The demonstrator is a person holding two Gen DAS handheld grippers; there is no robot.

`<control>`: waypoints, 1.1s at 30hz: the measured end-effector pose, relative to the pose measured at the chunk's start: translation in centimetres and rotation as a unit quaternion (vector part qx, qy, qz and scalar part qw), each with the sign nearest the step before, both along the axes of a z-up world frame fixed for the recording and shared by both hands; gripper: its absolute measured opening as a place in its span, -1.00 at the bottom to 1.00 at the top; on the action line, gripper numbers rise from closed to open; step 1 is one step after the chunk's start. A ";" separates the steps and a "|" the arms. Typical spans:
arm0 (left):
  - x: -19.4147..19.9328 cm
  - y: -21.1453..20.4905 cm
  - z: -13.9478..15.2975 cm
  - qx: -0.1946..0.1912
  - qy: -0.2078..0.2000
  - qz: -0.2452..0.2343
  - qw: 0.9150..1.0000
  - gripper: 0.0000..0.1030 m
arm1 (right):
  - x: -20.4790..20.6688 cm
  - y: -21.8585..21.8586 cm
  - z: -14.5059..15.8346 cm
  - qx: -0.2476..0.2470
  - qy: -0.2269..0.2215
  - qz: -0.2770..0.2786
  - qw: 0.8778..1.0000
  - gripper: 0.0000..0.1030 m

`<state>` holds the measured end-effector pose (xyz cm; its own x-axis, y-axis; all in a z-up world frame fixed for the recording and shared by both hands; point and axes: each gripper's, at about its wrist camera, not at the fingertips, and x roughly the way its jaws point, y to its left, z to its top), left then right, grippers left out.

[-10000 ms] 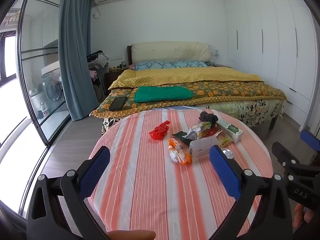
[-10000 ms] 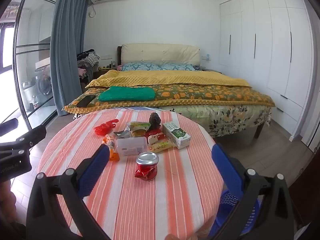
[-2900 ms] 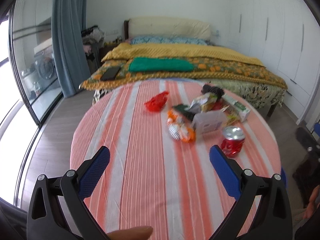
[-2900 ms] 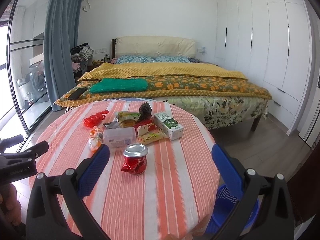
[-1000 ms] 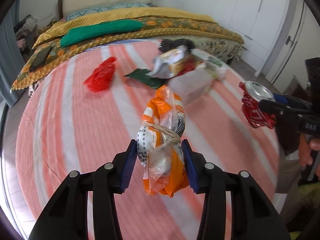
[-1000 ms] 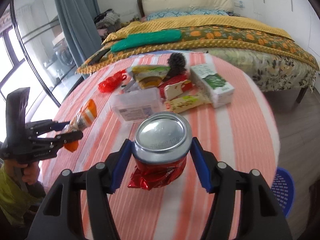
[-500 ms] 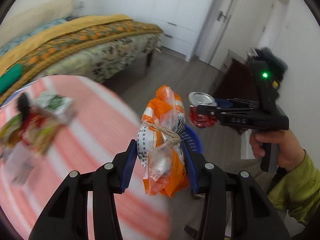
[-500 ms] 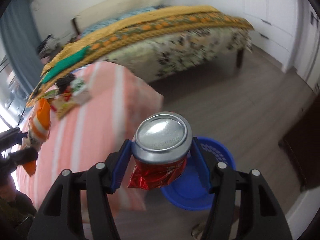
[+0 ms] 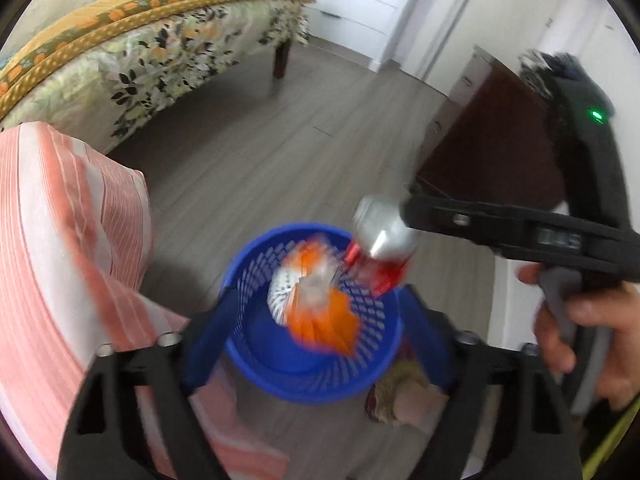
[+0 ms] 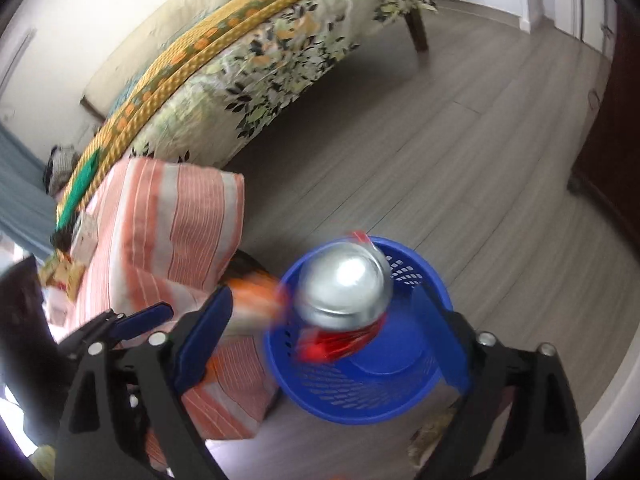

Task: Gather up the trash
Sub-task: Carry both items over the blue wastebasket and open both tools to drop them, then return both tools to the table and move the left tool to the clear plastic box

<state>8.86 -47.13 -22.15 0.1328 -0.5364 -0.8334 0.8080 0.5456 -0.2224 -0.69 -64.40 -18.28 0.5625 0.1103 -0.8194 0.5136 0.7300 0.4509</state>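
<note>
A blue mesh basket point(image 9: 256, 356) stands on the wood floor beside the table; it also shows in the right wrist view point(image 10: 360, 400). My left gripper point(image 9: 316, 336) is open above it, and the orange snack bag point(image 9: 320, 312) is blurred, falling free into the basket. My right gripper point(image 10: 332, 336) is open above the basket too. The crushed red can point(image 10: 344, 300) is blurred and loose between the spread fingers, dropping toward the basket. The can point(image 9: 380, 240) also shows in the left wrist view just past the right gripper's tip.
The round table with the orange striped cloth point(image 9: 60, 240) is at the left, its edge close to the basket. More trash point(image 10: 68, 260) lies on it. A bed point(image 9: 160, 40) stands behind. A dark cabinet point(image 9: 500, 140) is at the right.
Both grippers have opened above the blue basket. The orange bag and the red can have left the fingers and are falling into it.
</note>
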 end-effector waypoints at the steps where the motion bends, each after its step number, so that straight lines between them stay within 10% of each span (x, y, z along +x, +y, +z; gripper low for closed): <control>1: 0.0 0.0 0.1 -0.002 -0.003 0.007 1.000 0.66 | -0.1 -0.3 0.1 0.002 -0.004 -0.005 1.000 0.73; 13: -3.6 11.8 7.9 -0.110 -0.072 0.037 0.991 0.90 | -2.0 4.6 7.9 -0.168 -0.102 -0.017 0.980 0.80; 33: 0.1 42.5 5.8 0.020 -0.120 0.228 0.966 0.90 | 7.2 38.0 5.8 -0.190 -0.106 0.298 0.929 0.83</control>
